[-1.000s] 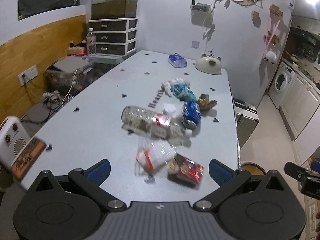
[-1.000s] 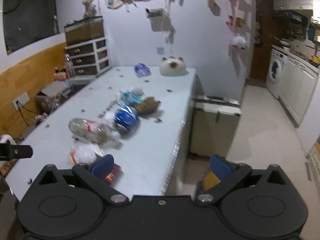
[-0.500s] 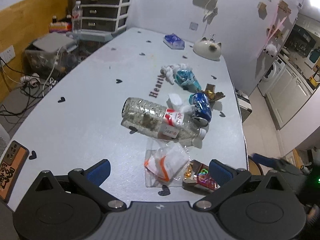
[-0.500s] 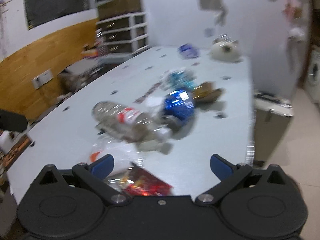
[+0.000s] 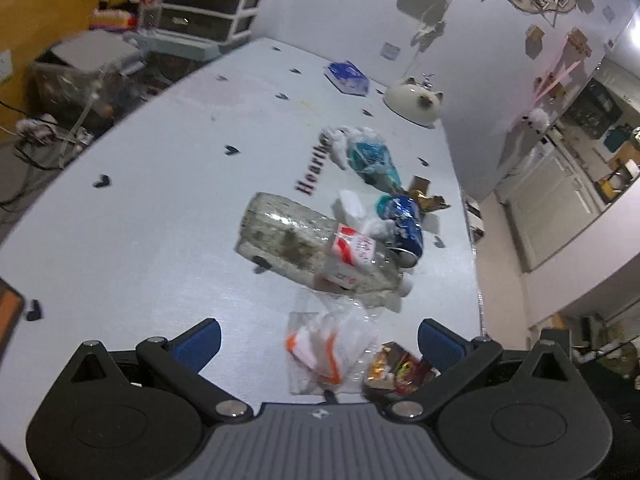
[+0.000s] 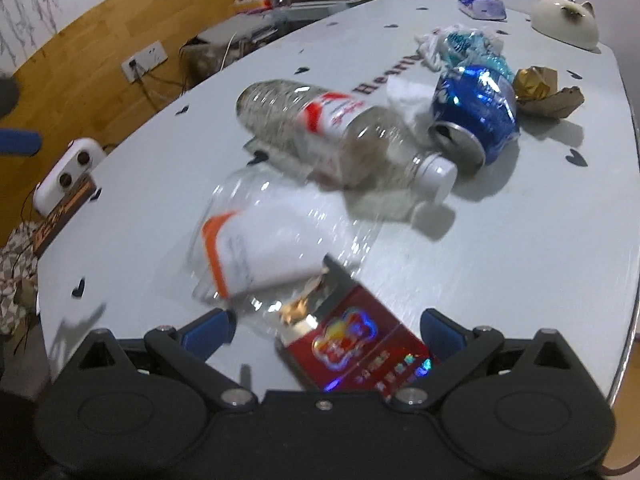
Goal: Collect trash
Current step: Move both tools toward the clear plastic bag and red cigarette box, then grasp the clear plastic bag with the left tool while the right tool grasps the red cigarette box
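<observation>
trash strewn along the right side of the table, both grippers spread above it

on the far left of the right wrist view, a white device (image 6: 70, 168) sits beyond the table's left edge, below a wall socket (image 6: 145, 61) on the wood panelling. the pale table (image 5: 132, 208) is dotted with small dark hearts.

the left gripper (image 5: 318, 336) hovers over the near end of the table, its blue-padded fingers (image 5: 199, 340) spread wide with nothing between them. just past them lies a clear plastic bag (image 5: 326, 354) with orange trim, and touching its right edge a red snack packet (image 5: 400, 368), part hidden behind the right finger.

the right gripper (image 6: 326, 332) hangs low over the same two pieces, fingers equally wide apart and holding nothing. the clear plastic bag (image 6: 264, 248) lies ahead of its left finger; the red snack packet (image 6: 352, 352) sits between the fingers, overlapping the bag's near corner.

beyond these, a clear plastic bottle (image 5: 316, 248) with a red and white label lies on its side, white cap pointing right. a crushed blue can (image 5: 406, 228) rests against the bottle's neck, with crumpled white tissue (image 5: 352, 210) just behind. further back is a teal and white wad of plastic (image 5: 368, 156), and to the right of the can a gold and brown wrapper (image 6: 544, 88).

at the far end sit a blue and white packet (image 5: 347, 77) and a cream cat-shaped dish (image 5: 414, 102), near the wall.
</observation>
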Available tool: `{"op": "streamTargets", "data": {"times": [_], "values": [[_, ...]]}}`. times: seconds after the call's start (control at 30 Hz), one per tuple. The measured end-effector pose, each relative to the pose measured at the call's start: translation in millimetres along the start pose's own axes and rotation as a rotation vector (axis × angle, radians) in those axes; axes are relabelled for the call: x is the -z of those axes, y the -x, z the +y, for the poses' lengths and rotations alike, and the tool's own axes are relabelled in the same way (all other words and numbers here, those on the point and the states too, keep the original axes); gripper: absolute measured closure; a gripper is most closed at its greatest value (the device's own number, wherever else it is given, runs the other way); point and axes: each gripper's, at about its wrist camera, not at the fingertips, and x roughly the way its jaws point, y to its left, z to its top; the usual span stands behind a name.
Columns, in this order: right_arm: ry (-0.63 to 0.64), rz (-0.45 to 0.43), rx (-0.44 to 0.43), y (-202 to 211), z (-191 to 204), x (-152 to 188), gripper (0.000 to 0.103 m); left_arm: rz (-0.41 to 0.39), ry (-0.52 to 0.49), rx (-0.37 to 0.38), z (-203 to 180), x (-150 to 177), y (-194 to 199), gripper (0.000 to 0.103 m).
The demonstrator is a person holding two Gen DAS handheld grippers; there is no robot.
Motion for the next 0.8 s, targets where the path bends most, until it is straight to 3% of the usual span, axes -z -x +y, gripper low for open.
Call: {"op": "streamTargets", "data": {"times": [0.2,0.27,0.33,0.47,0.8], "values": [[-0.059,0.028,-0.006,11,18,25,0.002,0.074,-0.047,0.053,-7,-4,-34,0.001],[-0.080,0.019,0.008,14,24,31,0.011,0.090,-0.076,0.076,-10,-3,-47,0.005],[-0.105,0.004,0.026,18,27,35,0.014,0.118,-0.097,0.092,-13,-2,-62,0.016],[-0.153,-0.022,0.081,19,28,36,0.023,0.156,-0.115,0.106,-16,1,-93,0.027],[-0.173,-0.010,0.148,2,28,24,0.044,0.234,-0.024,0.115,-6,13,-152,0.052]]}}
